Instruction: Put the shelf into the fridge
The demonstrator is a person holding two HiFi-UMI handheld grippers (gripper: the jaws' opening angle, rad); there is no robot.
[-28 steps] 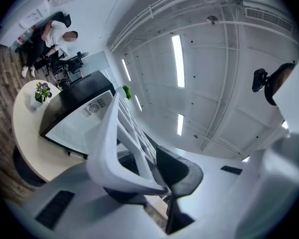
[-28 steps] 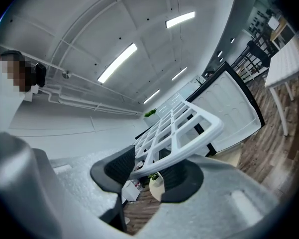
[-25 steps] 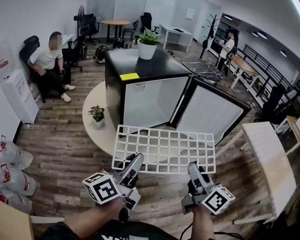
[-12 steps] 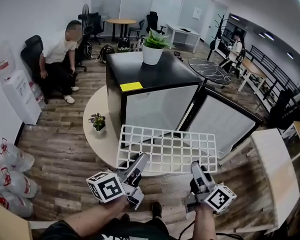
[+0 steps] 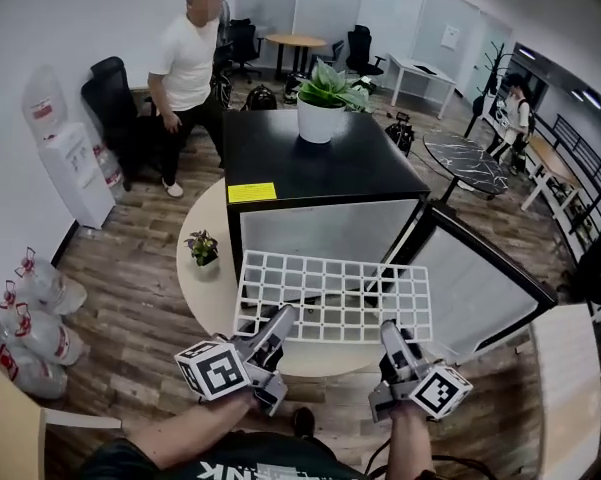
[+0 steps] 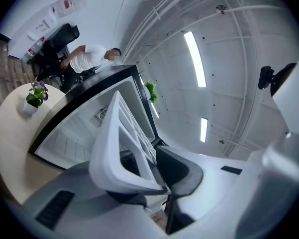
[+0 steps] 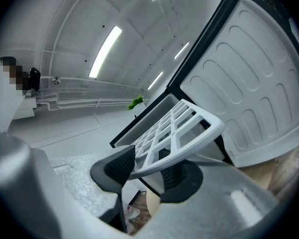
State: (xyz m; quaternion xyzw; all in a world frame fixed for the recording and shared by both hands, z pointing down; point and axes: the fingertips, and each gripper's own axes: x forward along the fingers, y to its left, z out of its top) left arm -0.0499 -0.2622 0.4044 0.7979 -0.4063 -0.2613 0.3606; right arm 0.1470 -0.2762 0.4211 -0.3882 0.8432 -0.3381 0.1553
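1. While the white grid shelf [image 5: 330, 296] is up in the air just in front of the open fridge [image 5: 310, 168], none of it is inside yet. It lies roughly flat, far edge toward the cavity.
2. The left gripper [image 5: 280, 318] is clamped on the left part of the shelf's near edge, with the frame bar pinched between its pads.
3. The right gripper [image 5: 390, 330] grips the same edge further right, pads closed on the rim.
4. The fridge is a black mini unit on a round table [image 5: 195, 283]. Its door [image 5: 485, 288] is swung wide to the right and the opening faces the shelf.
5. Progress, my read: the shelf is in hand and at the opening. Left to do: align it with the side supports (can't make them out), slide it in, release.
6. Around it: a potted plant [image 5: 325, 103] on the fridge top, a small plant [image 5: 203, 248] on the table at left, and a person [image 5: 190, 63] standing behind.
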